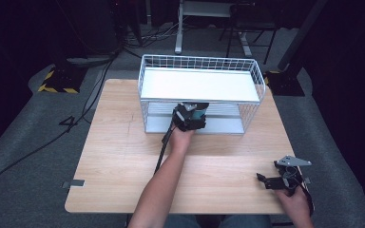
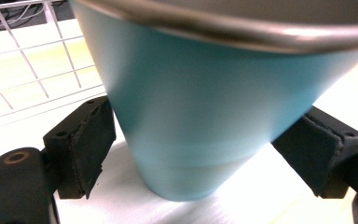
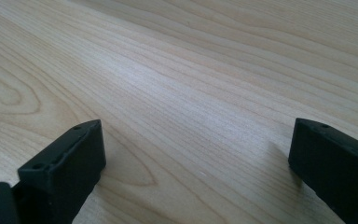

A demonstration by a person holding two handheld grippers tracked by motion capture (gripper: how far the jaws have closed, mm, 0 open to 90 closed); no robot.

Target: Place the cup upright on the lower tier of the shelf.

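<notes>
A teal cup (image 2: 205,107) with a metal rim stands on the white lower shelf (image 2: 261,196) of a wire rack (image 1: 199,85). My left gripper (image 2: 205,140) reaches into the rack's front opening, and its two black pads (image 2: 86,144) press the cup's sides. From above, the left gripper (image 1: 190,116) and a bit of the teal cup (image 1: 201,113) sit under the rack's top shelf. Over bare wood at the table's near right corner, my right gripper (image 1: 268,172) is held open with nothing between its jaws (image 3: 198,158).
The white rack stands at the back middle of the wooden table (image 1: 123,156); its top shelf (image 1: 197,84) is bare. Wire mesh (image 2: 32,70) closes the rack's side beside the cup. Cables (image 1: 76,123) run over the grey floor to the left.
</notes>
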